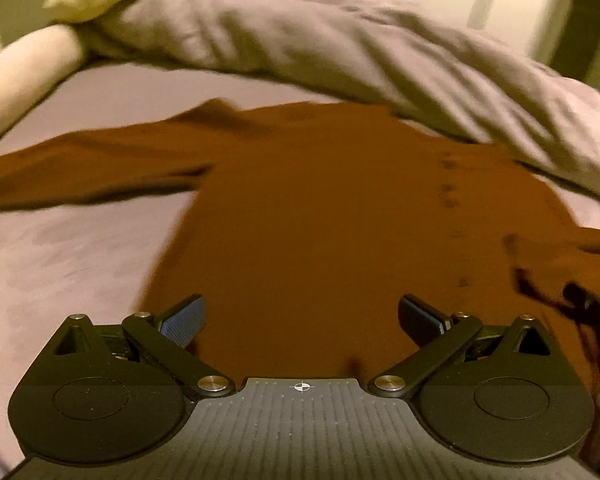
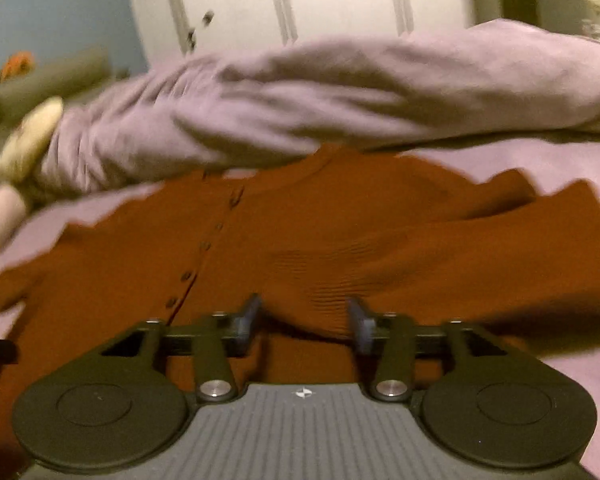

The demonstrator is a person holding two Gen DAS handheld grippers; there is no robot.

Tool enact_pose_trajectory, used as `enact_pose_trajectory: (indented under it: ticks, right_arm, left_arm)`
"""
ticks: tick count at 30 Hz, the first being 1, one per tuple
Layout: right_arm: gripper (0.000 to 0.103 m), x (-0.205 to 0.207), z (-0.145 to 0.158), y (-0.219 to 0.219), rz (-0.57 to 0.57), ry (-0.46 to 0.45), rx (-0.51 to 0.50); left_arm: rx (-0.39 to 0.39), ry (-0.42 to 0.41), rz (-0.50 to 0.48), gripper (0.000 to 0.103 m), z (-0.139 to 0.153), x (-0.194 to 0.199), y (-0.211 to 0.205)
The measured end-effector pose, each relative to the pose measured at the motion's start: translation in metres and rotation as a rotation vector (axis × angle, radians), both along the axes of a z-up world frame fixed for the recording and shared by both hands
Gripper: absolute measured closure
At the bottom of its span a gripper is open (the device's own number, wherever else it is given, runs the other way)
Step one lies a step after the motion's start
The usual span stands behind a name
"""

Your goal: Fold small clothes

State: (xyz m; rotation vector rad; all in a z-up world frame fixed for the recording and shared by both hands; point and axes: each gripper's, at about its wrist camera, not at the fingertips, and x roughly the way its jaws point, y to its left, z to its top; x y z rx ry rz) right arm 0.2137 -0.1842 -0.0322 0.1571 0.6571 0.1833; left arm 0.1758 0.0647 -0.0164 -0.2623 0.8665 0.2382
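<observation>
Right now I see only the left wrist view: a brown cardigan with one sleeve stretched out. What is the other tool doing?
Observer: The right gripper hovers low over the cardigan near its hem, jaws apart.
Operator: And the sleeve on that side? Mine is cut off.
Observer: That sleeve lies out sideways on the sheet, creased.
Operator: What is past the rumpled blanket?
Observer: Beyond the blanket there is a blue wall on the left of the right wrist view.
</observation>
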Motion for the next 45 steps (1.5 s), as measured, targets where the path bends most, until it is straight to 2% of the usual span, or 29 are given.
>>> enact_pose_trajectory:
  ticks: [4,7,11,15,16,17,18,21,22,23,27,30,32,35,38,45]
  right_arm:
    - [0.053,-0.038,0.001,-0.051,-0.226,-0.031,-0.108]
    - [0.06,-0.057,-0.009,-0.083,-0.336,0.026,-0.088]
    - [0.066,-0.074,-0.016,-0.104,-0.374,0.026,-0.099]
    - [0.066,-0.076,-0.018,-0.097,-0.358,0.007,-0.141]
    - [0.066,-0.076,-0.019,-0.097,-0.355,0.005,-0.145]
    - [0.066,-0.078,-0.02,-0.097,-0.354,0.006,-0.143]
    - [0.065,-0.077,-0.021,-0.097,-0.353,0.006,-0.14]
    - [0.065,-0.079,-0.019,-0.1,-0.351,0.0,-0.138]
    - [0.065,-0.079,-0.018,-0.1,-0.353,-0.002,-0.134]
    - [0.065,-0.077,-0.017,-0.1,-0.354,-0.004,-0.127]
    - [0.065,-0.076,-0.014,-0.101,-0.357,-0.01,-0.109]
    - [0.065,-0.075,-0.014,-0.102,-0.372,-0.015,-0.115]
    - [0.065,-0.076,-0.013,-0.103,-0.386,-0.02,-0.132]
    - [0.065,-0.075,-0.016,-0.103,-0.407,-0.01,-0.148]
    - [0.065,-0.073,-0.017,-0.101,-0.416,-0.006,-0.166]
    - [0.065,-0.066,-0.024,-0.103,-0.473,0.034,-0.218]
  left_arm:
    - [-0.051,-0.018,-0.108,0.0,0.004,0.024,-0.041]
    - [-0.056,-0.026,-0.185,0.0,0.001,0.045,-0.076]
    - [-0.125,-0.01,-0.243,0.0,-0.009,0.073,-0.104]
    - [-0.207,0.028,-0.24,0.0,-0.025,0.098,-0.117]
    - [-0.226,0.042,-0.229,0.003,-0.031,0.103,-0.113]
    - [-0.256,0.055,-0.218,0.012,-0.034,0.105,-0.111]
    - [-0.279,0.061,-0.209,0.016,-0.036,0.108,-0.11]
    - [-0.303,0.045,-0.228,0.025,-0.035,0.115,-0.112]
    - [-0.316,0.046,-0.243,0.037,-0.034,0.117,-0.113]
    - [-0.336,0.046,-0.261,0.042,-0.033,0.118,-0.115]
    - [-0.352,0.074,-0.29,0.042,-0.043,0.128,-0.121]
    - [-0.351,0.07,-0.299,0.053,-0.041,0.131,-0.121]
    - [-0.342,0.077,-0.299,0.073,-0.041,0.133,-0.121]
    - [-0.349,0.087,-0.302,0.086,-0.044,0.136,-0.12]
    - [-0.347,0.092,-0.306,0.092,-0.044,0.137,-0.119]
    - [-0.332,0.063,-0.319,0.094,-0.033,0.133,-0.116]
